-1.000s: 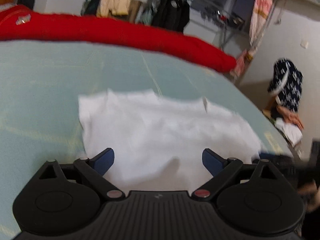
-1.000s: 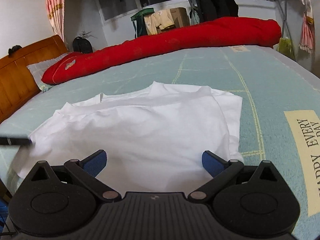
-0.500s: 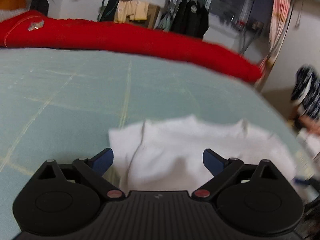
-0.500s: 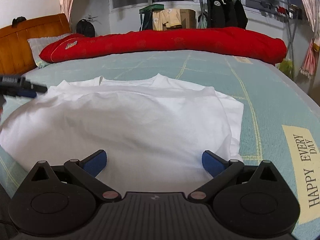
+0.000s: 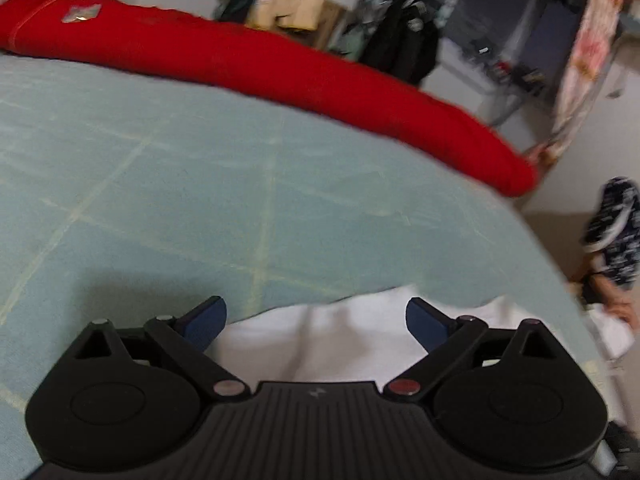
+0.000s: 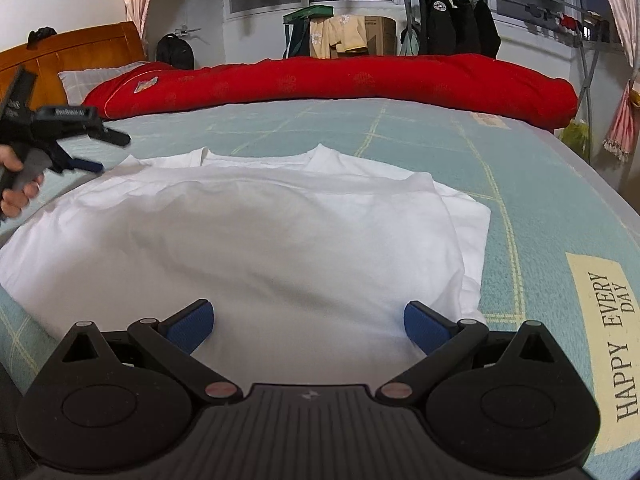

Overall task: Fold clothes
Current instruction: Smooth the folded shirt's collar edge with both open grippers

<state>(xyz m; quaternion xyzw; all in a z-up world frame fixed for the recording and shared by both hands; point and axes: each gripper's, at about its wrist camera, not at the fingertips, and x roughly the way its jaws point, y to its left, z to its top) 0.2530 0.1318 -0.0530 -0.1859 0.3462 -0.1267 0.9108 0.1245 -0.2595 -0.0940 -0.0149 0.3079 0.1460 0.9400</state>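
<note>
Your white T-shirt (image 6: 256,240) lies flat on the bed (image 6: 532,184), near the front edge, w/ the red bolster (image 6: 340,80) well apart along the far side. From the right wrist view it looks partly folded already: a top layer is laid over the body, its edge stopping short of the collar end, and a lower layer peeks out at the right side. So roughly one fold is done, prob. halfway; sleeves/sides and a final fold across appear left, tho that's a judgement. Your right gripper (image 6: 308,320) hovers over the near hem, jaws wide apart, holding nothing. Your left gripper (image 5: 316,316) sits over the shirt's far-left edge by the collar end, jaws also apart and empty; your hand (image 6: 16,184) shows gripping its handle. Next you'd likely pinch an edge on each side.
</note>
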